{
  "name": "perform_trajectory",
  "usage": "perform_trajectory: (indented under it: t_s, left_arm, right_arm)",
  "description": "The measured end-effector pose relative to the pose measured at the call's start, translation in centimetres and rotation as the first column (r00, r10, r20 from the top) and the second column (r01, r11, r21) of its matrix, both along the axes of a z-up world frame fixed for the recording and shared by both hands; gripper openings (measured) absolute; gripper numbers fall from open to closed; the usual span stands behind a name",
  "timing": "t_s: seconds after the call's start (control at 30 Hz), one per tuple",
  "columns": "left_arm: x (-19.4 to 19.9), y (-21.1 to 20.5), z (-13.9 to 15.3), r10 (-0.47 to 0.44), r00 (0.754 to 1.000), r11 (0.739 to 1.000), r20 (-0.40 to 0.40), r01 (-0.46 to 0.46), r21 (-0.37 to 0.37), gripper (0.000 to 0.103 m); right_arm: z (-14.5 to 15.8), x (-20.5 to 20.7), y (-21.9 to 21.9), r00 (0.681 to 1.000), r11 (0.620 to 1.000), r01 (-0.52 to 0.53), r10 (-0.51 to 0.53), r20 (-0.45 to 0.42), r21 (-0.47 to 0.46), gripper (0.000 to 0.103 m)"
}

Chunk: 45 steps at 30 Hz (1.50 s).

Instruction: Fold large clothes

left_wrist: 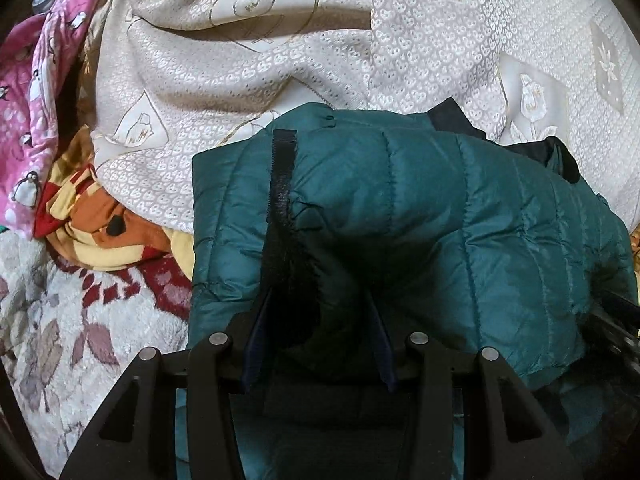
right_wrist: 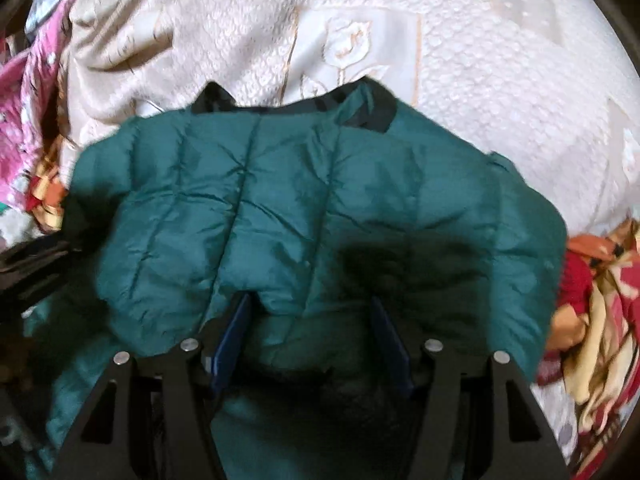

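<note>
Both grippers, left [left_wrist: 316,320] and right [right_wrist: 310,320], hold bunched folds of a green quilted jacket [left_wrist: 420,208] between their blue pads, the right pair set wider around a thicker fold. It hangs over a cream bedspread [left_wrist: 280,60] (patterned blankets [left_wrist: 92,216] lie alongside). Slippery padded cloth may slide from either grip if the hands pull apart unevenly, and the fold would skew. Sleeves, hem and pad tips are buried in cloth; the right view is blurred.

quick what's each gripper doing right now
Left gripper: shut on the green jacket.
Right gripper: shut on the same jacket.
</note>
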<state>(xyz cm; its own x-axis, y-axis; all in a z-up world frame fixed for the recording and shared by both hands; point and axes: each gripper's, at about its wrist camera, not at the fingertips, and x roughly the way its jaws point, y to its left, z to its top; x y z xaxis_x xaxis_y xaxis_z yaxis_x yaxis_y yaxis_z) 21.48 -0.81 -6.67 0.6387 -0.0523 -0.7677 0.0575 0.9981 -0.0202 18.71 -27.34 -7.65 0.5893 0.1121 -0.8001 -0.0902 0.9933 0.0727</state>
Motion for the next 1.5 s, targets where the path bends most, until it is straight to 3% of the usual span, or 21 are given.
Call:
perform_trajectory:
  t_s: [0.17,0.27,0.33,0.4,0.5,0.67,0.83,0.93,1.03,1.13,1.33,1.5]
  left_arm:
    - [0.0,0.1,-0.2,0.002,1.0,1.0,0.004,-0.002,0.002,0.028]
    - [0.1,0.1,-0.4,0.002,1.0,1.0,0.004,-0.002,0.008,0.029]
    - [0.1,-0.1,-0.6,0.003,1.0,1.0,0.006,-0.003,0.016,0.032]
    - [0.4,-0.3,-0.8,0.012,1.0,1.0,0.001,-0.012,0.027,0.038]
    - [0.7,-0.2,-0.8,0.016,1.0,1.0,-0.01,-0.016,0.004,0.04]
    - [-0.6,1.2,1.1,0.029,1.0,0.999,0.002,-0.029,-0.021,0.04]
    - [-2.3,2.2,3.0,0.028,0.998,1.0,0.054,-0.028,-0.001,0.04]
    - [-3.3,2.2,3.6,0.024,0.998,1.0,0.058,-0.025,0.013,0.04]
    - [-4.3,2.6,3.8,0.024,0.998,1.0,0.059,-0.025,0.017,0.04]
    - [-5.4,3.0,4.2,0.015,0.998,1.0,0.062,-0.017,0.025,0.04]
    - [-8.2,3.6,4.9,-0.001,0.998,0.998,0.066,-0.002,0.058,0.04]
    - [-10.7,4.6,5.0,0.001,0.998,0.998,0.057,-0.005,0.058,0.04]
  right_arm:
    - [0.9,-2.6,-2.0,1.0,0.998,0.012,-0.01,0.024,-0.064,0.071]
    - [-0.6,-2.0,-3.6,0.999,0.993,0.039,-0.04,-0.013,-0.114,0.071]
    - [-2.1,-1.2,-4.1,0.998,0.995,0.045,-0.049,-0.039,-0.092,0.072]
    - [-2.6,-0.2,-3.4,0.998,0.991,0.047,-0.051,-0.032,-0.125,0.072]
    - [-2.6,0.0,-3.0,0.998,0.988,0.044,-0.048,-0.026,-0.151,0.072]
    - [-0.1,-2.6,-4.0,0.998,0.995,0.059,-0.06,-0.006,-0.074,0.073]
    - [2.3,-4.0,-4.7,0.995,0.996,0.083,-0.081,0.051,-0.041,0.081]
    - [1.7,-3.4,-4.5,0.996,0.996,0.083,-0.082,0.034,-0.043,0.081]
    - [-1.0,-1.6,-4.3,0.992,0.99,0.105,-0.111,-0.052,-0.097,0.081]
    - [-1.2,-0.9,-3.5,0.992,0.988,0.113,-0.119,-0.049,-0.105,0.081]
    - [2.6,-4.3,-3.1,0.996,0.995,0.083,-0.083,-0.008,-0.059,0.084]
    - [3.3,-7.7,-3.7,0.997,0.997,0.075,-0.075,-0.031,-0.017,0.086]
